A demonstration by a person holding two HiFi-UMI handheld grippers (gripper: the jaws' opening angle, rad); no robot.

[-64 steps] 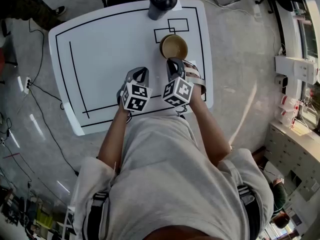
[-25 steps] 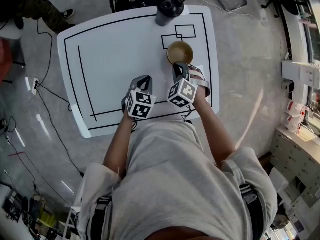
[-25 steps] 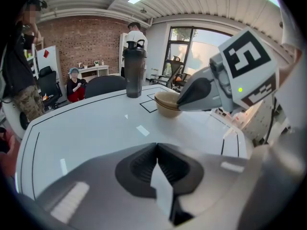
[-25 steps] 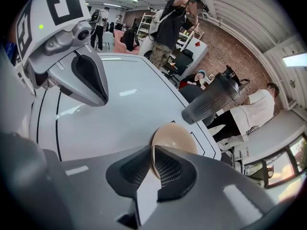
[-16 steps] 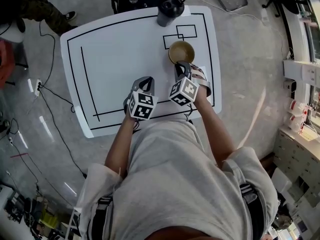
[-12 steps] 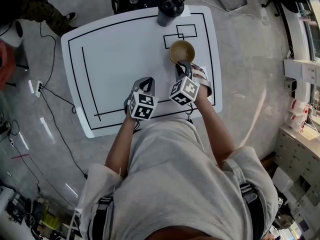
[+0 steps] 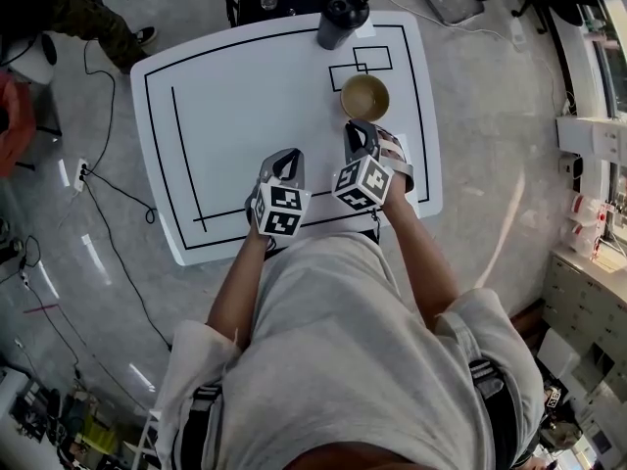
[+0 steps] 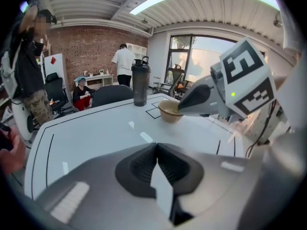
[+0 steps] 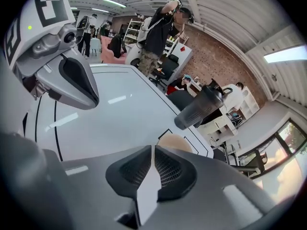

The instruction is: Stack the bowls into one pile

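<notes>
While my left tool (image 7: 283,162) and right tool (image 7: 359,131) are closed and empty, the tan bowl (image 7: 364,97) looks light, stiff and slick. I'd pinch its rim.

Bowl pile (image 7: 364,97): tan, round, upright, open side up, on white table's far right part.

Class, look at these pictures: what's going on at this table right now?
A person stands at a white table. The left hand-held gripper and right hand-held gripper are both shut and empty. A tan bowl sits just beyond the right one's tip; whether others are nested in it is unclear. A dark bottle stands at the far edge.
</notes>
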